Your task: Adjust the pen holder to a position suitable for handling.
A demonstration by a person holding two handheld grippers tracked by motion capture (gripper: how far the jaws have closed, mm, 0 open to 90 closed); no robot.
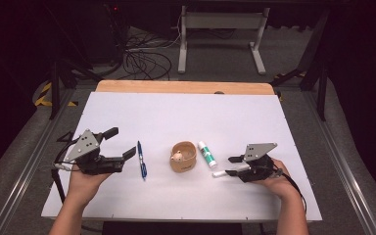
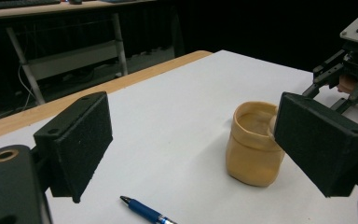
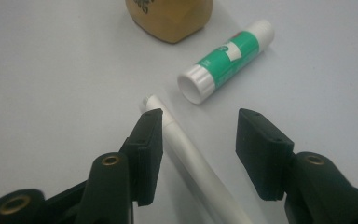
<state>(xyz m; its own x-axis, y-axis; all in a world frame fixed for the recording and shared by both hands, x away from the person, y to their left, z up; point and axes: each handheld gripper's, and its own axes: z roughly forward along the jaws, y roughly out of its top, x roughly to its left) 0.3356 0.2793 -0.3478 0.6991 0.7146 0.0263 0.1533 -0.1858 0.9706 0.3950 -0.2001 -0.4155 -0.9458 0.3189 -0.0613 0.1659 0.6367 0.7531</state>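
Right gripper (image 1: 231, 166) near the table's (image 1: 127, 105) near right part, low over the white sheet, jaws partly apart and pointing toward the table's middle. White pen (image 3: 186, 154) on the sheet between those jaws, lying along them; in the right gripper view, one jaw touching or just beside the pen's side, the other jaw clear of it, so not yet clamped. Pen tip (image 1: 218, 174) poking out past the jaws toward the cup.

Glue stick (image 1: 207, 154) with green label lying flat just beyond the right gripper, between it and the cup, white cap end toward the gripper in the right gripper view (image 3: 226, 58). Apart from the white pen, though near its tip.

Tan cup (image 1: 183, 156) upright near the middle of the near half of the table, something small and pale inside. Soft-looking, rim slightly folded in the left gripper view (image 2: 254, 144).

Blue pen (image 1: 141, 160) flat on the sheet left of the cup, well apart from it, lying roughly front to back.

Left gripper (image 1: 120, 143) near the near left corner, held above the sheet, jaws wide apart with nothing between them, aimed toward the cup and the blue pen (image 2: 144, 211).

Bare wooden strip along the table's far edge.
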